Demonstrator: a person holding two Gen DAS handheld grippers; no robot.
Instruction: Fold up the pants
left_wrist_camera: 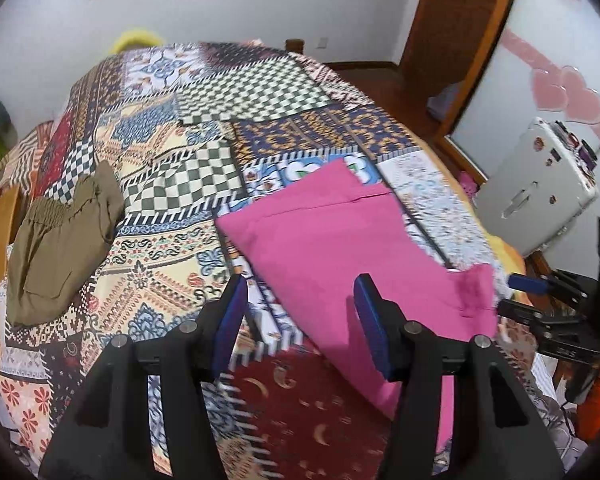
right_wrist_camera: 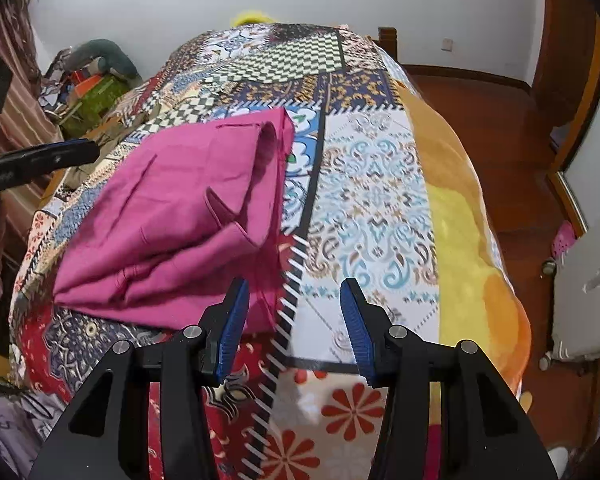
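Note:
Pink pants (left_wrist_camera: 332,248) lie folded on the patchwork bedspread (left_wrist_camera: 172,208); in the right wrist view the pink pants (right_wrist_camera: 188,216) show as a layered stack with a rolled edge at the far end. My left gripper (left_wrist_camera: 300,312) is open and empty, just above the near left part of the pants. My right gripper (right_wrist_camera: 294,312) is open and empty, at the near right edge of the pants. The right gripper also shows at the right edge of the left wrist view (left_wrist_camera: 528,296), beside the pants' near corner.
Olive-green pants (left_wrist_camera: 60,240) lie folded at the bed's left side. A white suitcase (left_wrist_camera: 536,184) stands on the floor to the right of the bed. A yellow-orange blanket (right_wrist_camera: 460,216) covers the bed's right edge. Clutter (right_wrist_camera: 92,84) sits at the far left.

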